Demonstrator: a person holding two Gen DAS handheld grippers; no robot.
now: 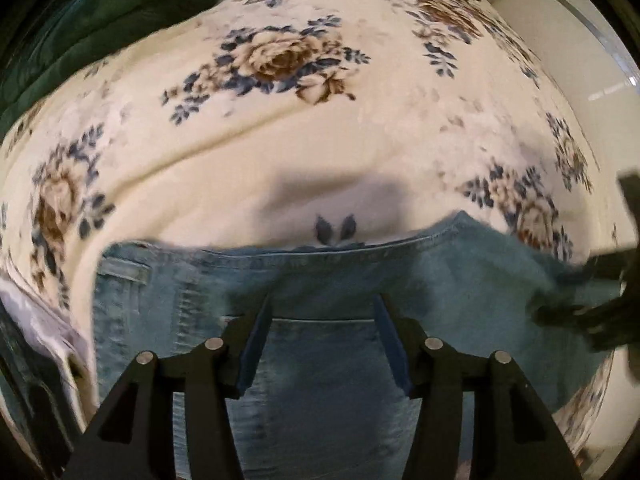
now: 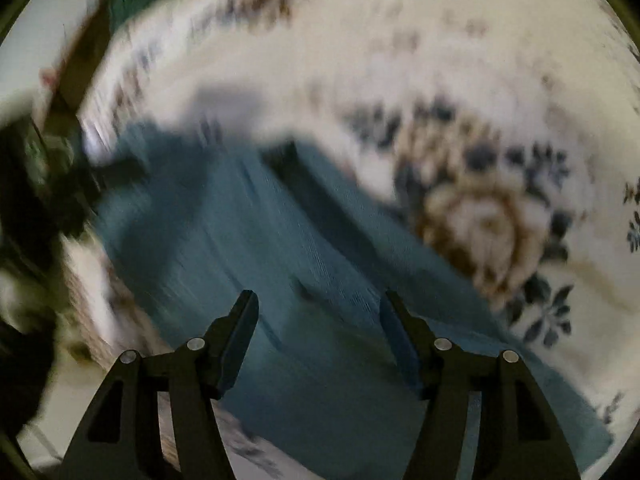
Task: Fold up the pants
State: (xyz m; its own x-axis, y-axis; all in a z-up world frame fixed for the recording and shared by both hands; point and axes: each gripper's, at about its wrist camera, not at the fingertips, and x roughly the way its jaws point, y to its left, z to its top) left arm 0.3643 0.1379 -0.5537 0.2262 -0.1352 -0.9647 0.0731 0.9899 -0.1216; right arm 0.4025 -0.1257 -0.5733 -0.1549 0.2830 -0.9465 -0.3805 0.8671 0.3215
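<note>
Light blue denim pants (image 1: 320, 288) lie on a cream floral blanket (image 1: 280, 140), waistband and back pocket toward me in the left wrist view. My left gripper (image 1: 322, 304) is open, its fingers spread just above the denim near the pocket, holding nothing. The right gripper shows as a dark blurred shape (image 1: 592, 304) at the right edge, over the cloth's end. In the right wrist view the pants (image 2: 248, 248) are blurred by motion. My right gripper (image 2: 318, 300) is open above the denim, empty.
A dark green cover (image 1: 100, 20) lies at the far left of the bed. A white wall (image 1: 580, 60) is at the right. A pale cloth (image 1: 36, 320) lies at the left edge. The floral blanket (image 2: 480, 100) spreads beyond the pants.
</note>
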